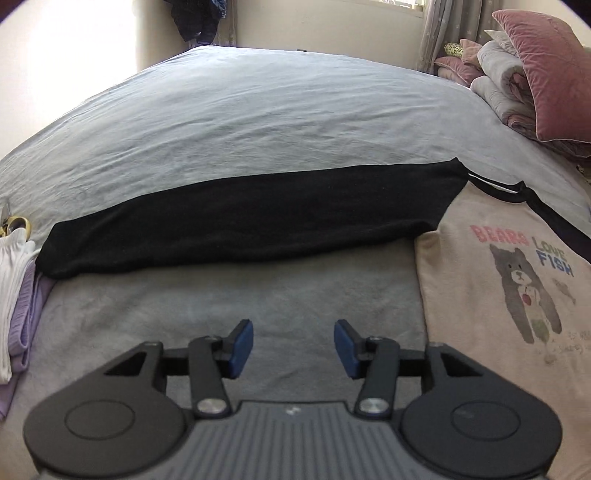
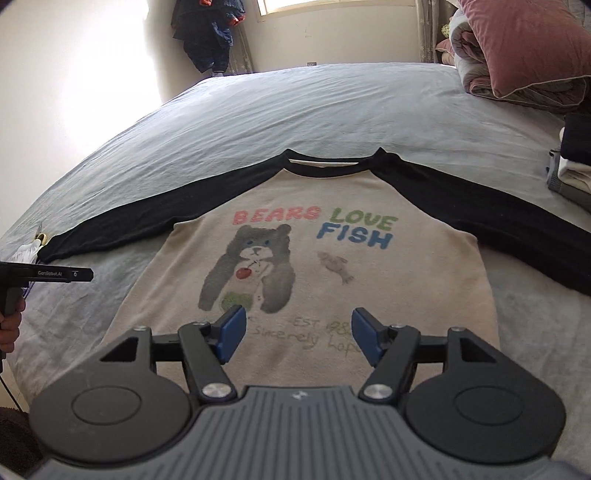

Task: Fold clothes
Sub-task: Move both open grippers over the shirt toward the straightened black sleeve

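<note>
A cream raglan shirt (image 2: 332, 269) with black sleeves and a bear print lies flat, face up, on the grey bed sheet (image 2: 258, 118). Both sleeves are spread outward. In the left wrist view its left black sleeve (image 1: 251, 218) stretches across the bed, with the cream body (image 1: 498, 295) at the right. My left gripper (image 1: 293, 345) hovers open over bare sheet just below that sleeve, holding nothing. My right gripper (image 2: 297, 336) is open above the shirt's lower hem area, empty. The left gripper's black body (image 2: 48, 275) and a hand (image 2: 11, 325) show at the left edge of the right wrist view.
Folded white and lilac clothes (image 1: 18, 295) lie at the left bed edge. Pink pillows and rolled bedding (image 1: 528, 74) pile at the far right. A stack of folded clothes (image 2: 572, 170) sits right of the shirt. Dark garments (image 2: 210, 33) hang on the far wall.
</note>
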A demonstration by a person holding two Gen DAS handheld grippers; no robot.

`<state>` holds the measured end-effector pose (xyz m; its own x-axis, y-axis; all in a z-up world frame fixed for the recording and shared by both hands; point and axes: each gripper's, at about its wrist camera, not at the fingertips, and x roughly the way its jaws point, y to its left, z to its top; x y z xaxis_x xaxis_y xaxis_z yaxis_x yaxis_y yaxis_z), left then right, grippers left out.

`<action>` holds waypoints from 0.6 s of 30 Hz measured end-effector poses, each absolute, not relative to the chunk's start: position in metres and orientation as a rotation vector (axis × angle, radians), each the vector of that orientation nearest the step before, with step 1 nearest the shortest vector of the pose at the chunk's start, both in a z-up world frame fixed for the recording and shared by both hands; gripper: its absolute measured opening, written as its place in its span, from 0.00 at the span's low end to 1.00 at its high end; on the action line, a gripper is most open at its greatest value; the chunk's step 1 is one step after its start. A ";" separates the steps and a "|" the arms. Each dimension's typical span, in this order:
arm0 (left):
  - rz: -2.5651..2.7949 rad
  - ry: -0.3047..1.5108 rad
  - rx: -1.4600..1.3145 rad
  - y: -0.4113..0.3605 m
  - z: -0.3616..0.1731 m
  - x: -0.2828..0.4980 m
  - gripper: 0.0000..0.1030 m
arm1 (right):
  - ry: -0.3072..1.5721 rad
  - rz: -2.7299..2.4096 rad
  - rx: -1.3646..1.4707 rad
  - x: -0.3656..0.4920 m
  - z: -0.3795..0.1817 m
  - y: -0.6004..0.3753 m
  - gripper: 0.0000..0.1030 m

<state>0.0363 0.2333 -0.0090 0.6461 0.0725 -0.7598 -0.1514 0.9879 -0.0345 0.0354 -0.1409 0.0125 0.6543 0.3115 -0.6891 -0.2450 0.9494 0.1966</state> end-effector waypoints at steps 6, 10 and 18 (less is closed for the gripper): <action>0.030 0.828 0.004 0.167 0.003 0.010 0.63 | 0.788 0.240 0.146 0.002 0.016 -0.176 0.71; -0.041 0.832 0.030 0.128 0.002 -0.006 0.67 | 0.779 0.208 0.182 -0.019 0.018 -0.195 0.75; -0.191 0.786 0.071 0.045 -0.020 -0.030 0.67 | 0.762 0.149 0.217 -0.044 0.021 -0.233 0.75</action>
<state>-0.0304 0.0450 -0.0199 0.6904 -0.1440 -0.7089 0.1970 0.9804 -0.0073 -0.0437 -0.2327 0.0207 0.7147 0.2122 -0.6664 -0.0554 0.9670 0.2486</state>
